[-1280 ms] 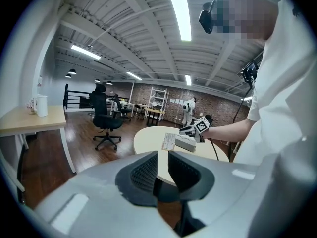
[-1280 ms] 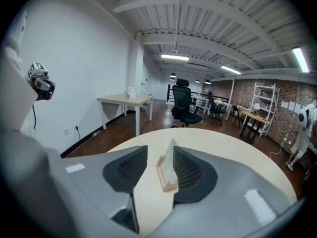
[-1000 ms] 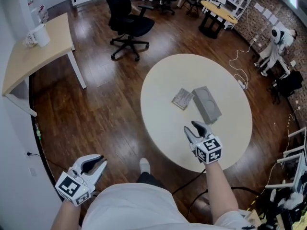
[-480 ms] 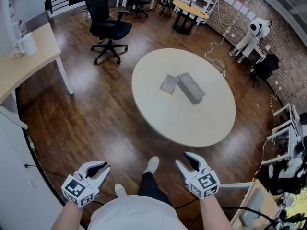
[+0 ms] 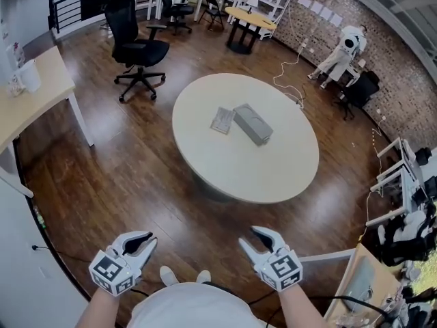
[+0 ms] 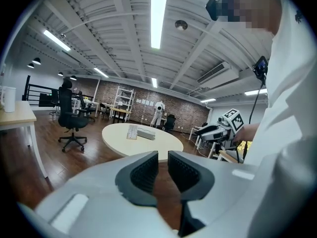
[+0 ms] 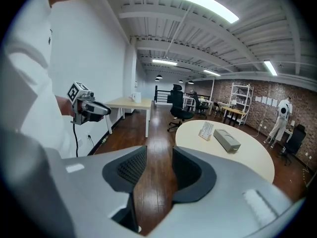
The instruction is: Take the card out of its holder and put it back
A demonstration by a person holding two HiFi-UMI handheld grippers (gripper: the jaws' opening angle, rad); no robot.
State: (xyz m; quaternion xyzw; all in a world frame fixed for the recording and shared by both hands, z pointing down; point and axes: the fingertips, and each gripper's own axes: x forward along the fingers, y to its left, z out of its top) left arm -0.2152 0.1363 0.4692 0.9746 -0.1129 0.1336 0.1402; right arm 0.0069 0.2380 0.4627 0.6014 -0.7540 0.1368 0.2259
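A patterned card (image 5: 222, 120) lies flat on the round cream table (image 5: 259, 169), touching the left side of a grey box-shaped holder (image 5: 252, 124). Both are far from my grippers, which hang over the wooden floor close to my body. My left gripper (image 5: 140, 239) has its jaws a narrow gap apart with nothing between them. My right gripper (image 5: 251, 236) is open and empty as well. The left gripper view shows the card (image 6: 132, 132) and holder (image 6: 146, 133) in the distance past the left gripper (image 6: 163, 155). Beyond the right gripper (image 7: 159, 155), the right gripper view shows card (image 7: 206, 130) and holder (image 7: 226, 140).
A black office chair (image 5: 133, 43) stands beyond the table to the left. A light wooden desk (image 5: 31, 104) with a white mug (image 5: 29, 74) runs along the left wall. A white cable (image 5: 290, 70) trails on the floor behind the table. My shoes (image 5: 181, 275) are between the grippers.
I have stepped back from the table. The right gripper, which was over the table's near edge, now hangs over the floor. Card and holder have not moved.
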